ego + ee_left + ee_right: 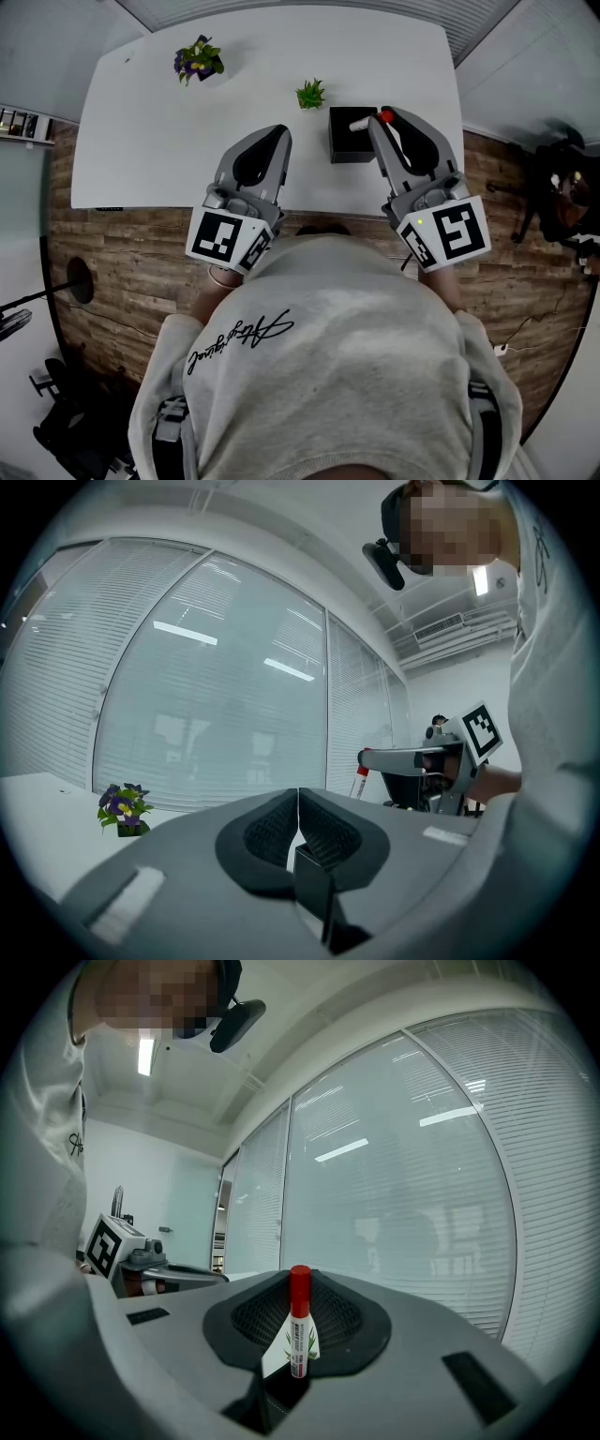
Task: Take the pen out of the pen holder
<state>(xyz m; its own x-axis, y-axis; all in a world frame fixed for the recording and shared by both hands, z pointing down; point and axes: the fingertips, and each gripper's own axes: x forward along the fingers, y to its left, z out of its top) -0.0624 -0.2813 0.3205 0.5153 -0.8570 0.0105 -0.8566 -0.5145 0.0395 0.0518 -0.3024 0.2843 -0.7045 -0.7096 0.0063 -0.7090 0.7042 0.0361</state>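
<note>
A marker pen with a white body and red cap (385,116) is held in my right gripper (380,118), which is shut on it just above the black square pen holder (349,146) on the white table (150,141). In the right gripper view the pen (299,1326) stands upright between the dark pads. My left gripper (278,132) hovers over the table's near edge, left of the holder, shut with nothing in it; its pads (323,832) meet in its own view. From there the right gripper (367,758) and the pen (358,783) show at the right.
A small pot of purple flowers (198,60) stands at the table's far left, and a little green plant (310,93) just left of the holder. Wood flooring lies below the near edge, with dark equipment (558,187) at the right.
</note>
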